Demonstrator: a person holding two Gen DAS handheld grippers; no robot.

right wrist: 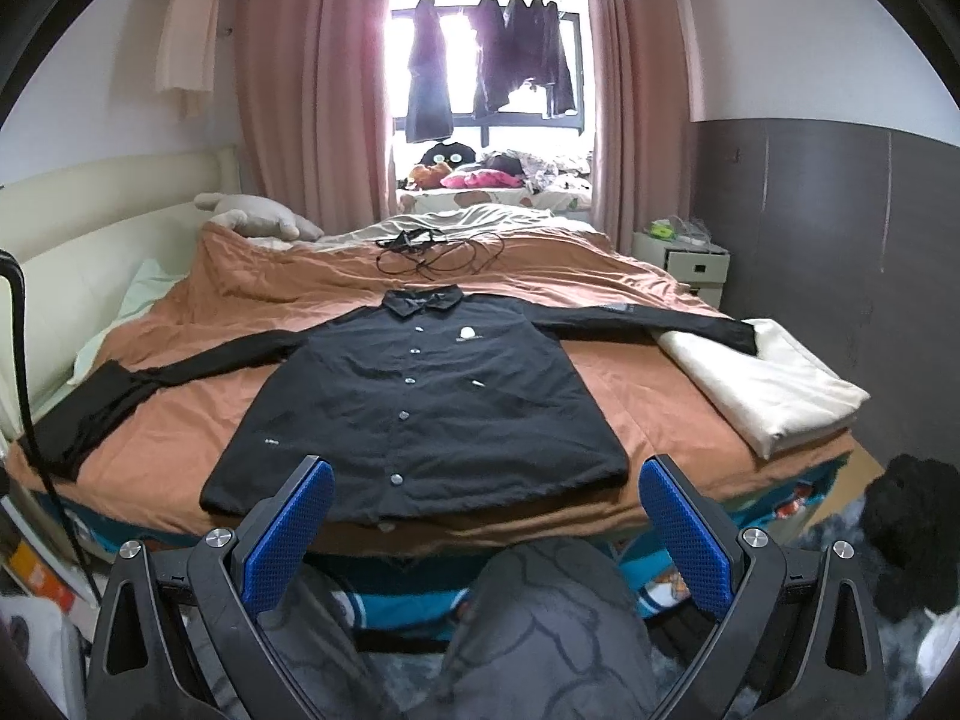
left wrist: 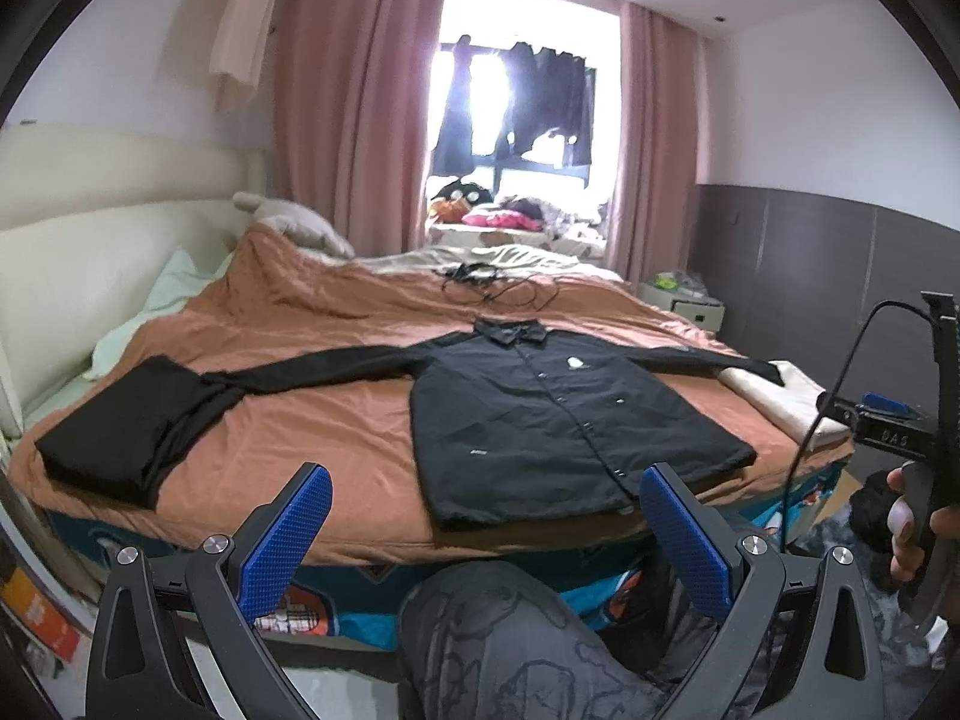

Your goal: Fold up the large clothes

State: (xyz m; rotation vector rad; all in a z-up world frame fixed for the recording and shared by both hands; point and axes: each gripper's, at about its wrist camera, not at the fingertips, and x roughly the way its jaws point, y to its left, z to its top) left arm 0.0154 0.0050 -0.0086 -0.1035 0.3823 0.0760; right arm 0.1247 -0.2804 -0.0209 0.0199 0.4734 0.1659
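A black button-up jacket (left wrist: pixel 558 414) (right wrist: pixel 420 402) lies flat and face up on the orange bedspread (left wrist: pixel 312 438) (right wrist: pixel 648 396), sleeves spread to both sides, hem toward me. My left gripper (left wrist: pixel 486 486) hovers open in front of the bed's near edge, short of the hem, blue pads (left wrist: pixel 288 534) wide apart with nothing between them. In its own view my right gripper (right wrist: pixel 486 480) is also open, just before the hem and holding nothing. The right gripper's body, held in a hand (left wrist: pixel 912 516), shows at the right edge of the left wrist view.
A folded black garment (left wrist: pixel 120 420) lies at the bed's left corner under the jacket's left sleeve. A folded cream cloth (right wrist: pixel 762 378) sits at the right corner under the right cuff. Black cables (right wrist: pixel 432 252) lie farther back. My patterned-trousered knee (right wrist: pixel 552 612) is below the grippers.
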